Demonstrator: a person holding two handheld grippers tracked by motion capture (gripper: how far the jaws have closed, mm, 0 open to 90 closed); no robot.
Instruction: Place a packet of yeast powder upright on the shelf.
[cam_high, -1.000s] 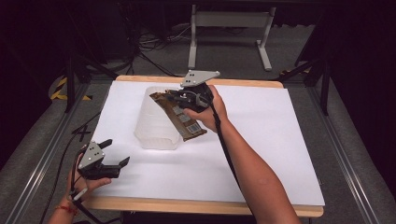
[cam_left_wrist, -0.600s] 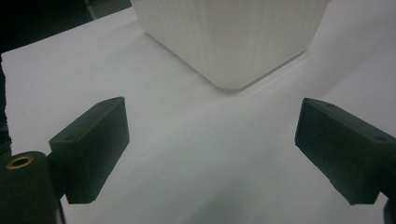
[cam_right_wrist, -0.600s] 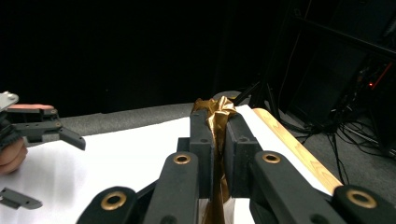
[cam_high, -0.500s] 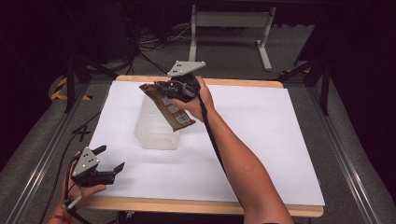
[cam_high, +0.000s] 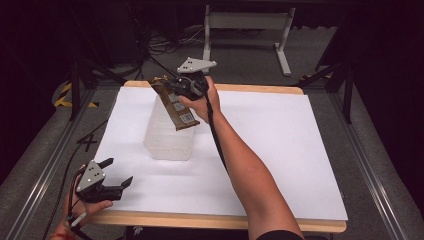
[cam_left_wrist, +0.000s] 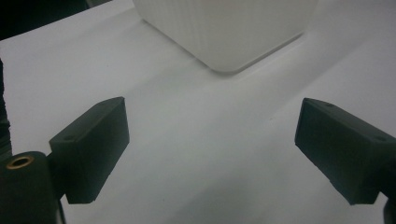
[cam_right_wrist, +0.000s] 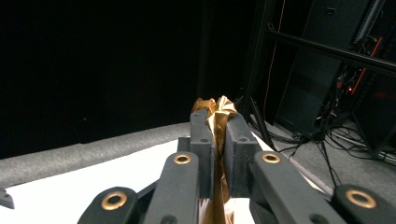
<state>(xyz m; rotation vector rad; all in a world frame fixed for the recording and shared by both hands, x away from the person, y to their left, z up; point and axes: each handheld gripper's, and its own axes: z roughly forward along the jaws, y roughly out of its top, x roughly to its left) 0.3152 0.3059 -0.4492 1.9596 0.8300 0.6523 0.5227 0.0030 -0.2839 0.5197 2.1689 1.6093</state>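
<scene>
You had the packet (cam_high: 176, 106) pinched at its crimped top end in your right tool (cam_high: 172, 86), jaws clamped nearly shut on the gold foil (cam_right_wrist: 218, 116), and it hung tilted in the air over the far side of the white tub (cam_high: 168, 137), its lower end just above the tub's rim. It looked light and thin, a flat foil wrapper with a barcode label, soft enough to crumple where the pads bit and likely slick on its faces. The sealed end was a sensible place to hold it: the crimp gave the pads something to bite, whereas a grip across the flat middle would probably have slid or crushed whatever was inside. Hanging from one end, it could swing, so a slow carry suited it. Your left tool (cam_high: 111, 175) sat near the front left corner of the bench (cam_high: 280, 150), jaws standing wide apart with nothing between them, pointing toward the tub (cam_left_wrist: 224, 28). The tub looked like thin translucent plastic, light enough to shift if knocked.
</scene>
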